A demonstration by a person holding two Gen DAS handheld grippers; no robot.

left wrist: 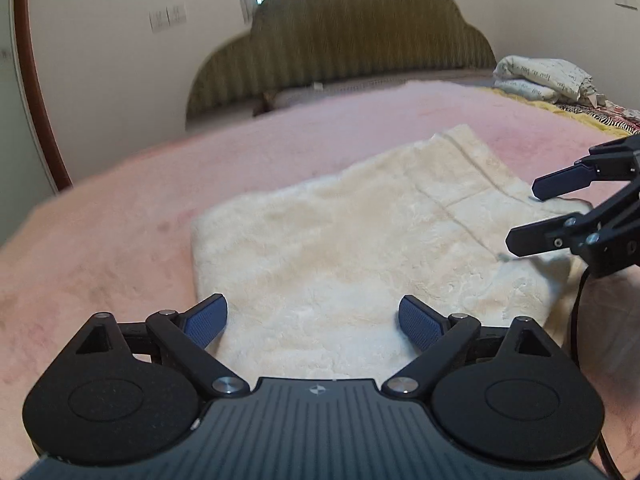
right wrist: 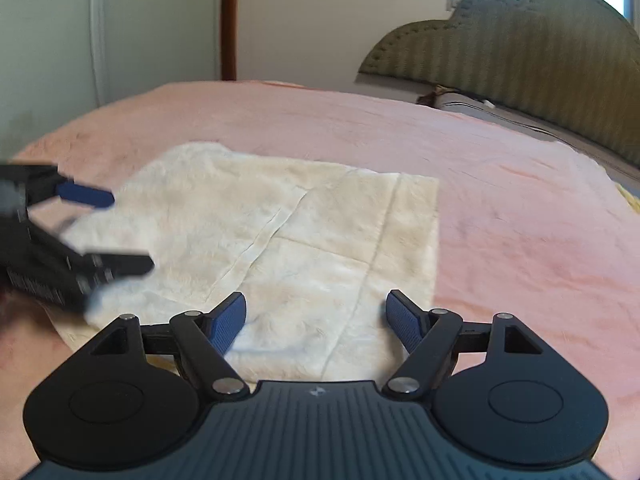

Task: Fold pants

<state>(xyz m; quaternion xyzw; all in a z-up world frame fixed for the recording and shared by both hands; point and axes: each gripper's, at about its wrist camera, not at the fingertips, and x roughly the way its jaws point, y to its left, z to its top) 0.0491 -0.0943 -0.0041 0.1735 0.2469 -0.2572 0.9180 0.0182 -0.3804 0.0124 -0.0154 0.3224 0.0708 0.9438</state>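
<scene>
Pants | folded (cream) | beneath both spread fingers, untouched

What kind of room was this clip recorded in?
Most likely a bedroom: a bed covered by a fuzzy pink blanket, a scalloped olive-green padded headboard, and folded printed bedding stacked near it. Cream fleece pants lie on the blanket.

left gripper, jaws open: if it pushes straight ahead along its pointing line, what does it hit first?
Most likely the cream pants. The left gripper tilts down at them with open jaws and nothing between. The right gripper sits off to the side, out of that line. Depth is unclear, so how near is uncertain.
</scene>
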